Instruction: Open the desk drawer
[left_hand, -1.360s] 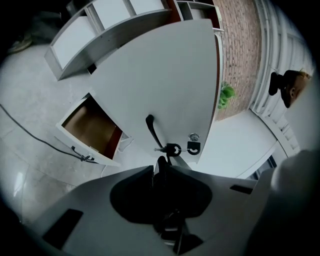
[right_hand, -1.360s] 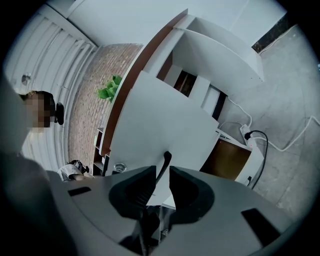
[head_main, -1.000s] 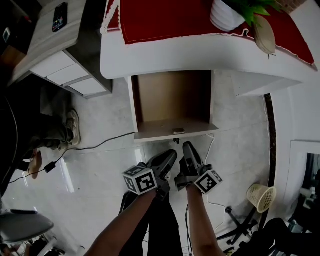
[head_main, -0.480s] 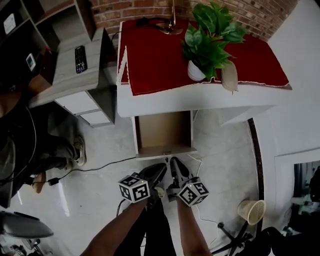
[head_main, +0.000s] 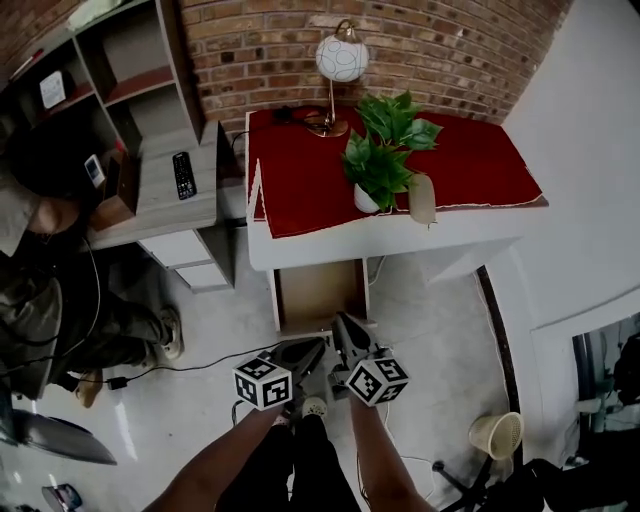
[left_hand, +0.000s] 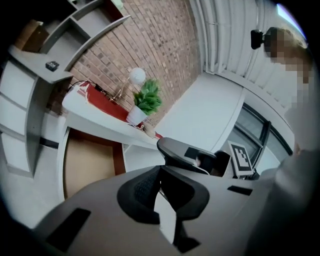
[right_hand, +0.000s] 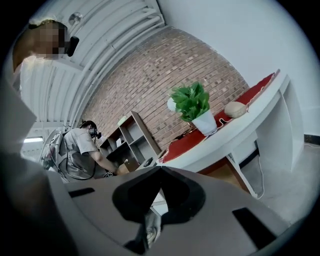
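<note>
**Desk drawer stands open as both grippers hang shut in front of it**

The desk drawer (head_main: 318, 295) sits pulled out from under the near edge of the white desk (head_main: 400, 238), its brown inside open to the head view. It is below the left half of the desk and nothing can be seen in it.

Just near of the drawer's front edge, the left gripper (head_main: 312, 350) and the right gripper (head_main: 345, 330) point side by side toward the drawer. Each carries its marker cube on the near end. From the head view the tip of the right gripper reaches the drawer's front edge, but whether it touches cannot be told.

In the left gripper view the jaws meet at their tips with nothing between them. The right gripper view shows the same, pads together and empty.

On the desk lies a red cloth (head_main: 300, 170). A green plant (head_main: 385, 150) in a white pot stands on it toward the near edge, with a pale oval object (head_main: 422, 198) just to its right. A lamp (head_main: 342, 58) with a round white shade stands at the far side, against the brick wall (head_main: 440, 50).

To the left of the desk, a grey side table (head_main: 160, 205) holds a black remote (head_main: 184, 175), and a person (head_main: 50, 250) bends over the shelves beyond it. A dark cable (head_main: 190, 360) trails across the pale floor. A mesh waste basket (head_main: 497, 436) stands at the near right.
</note>
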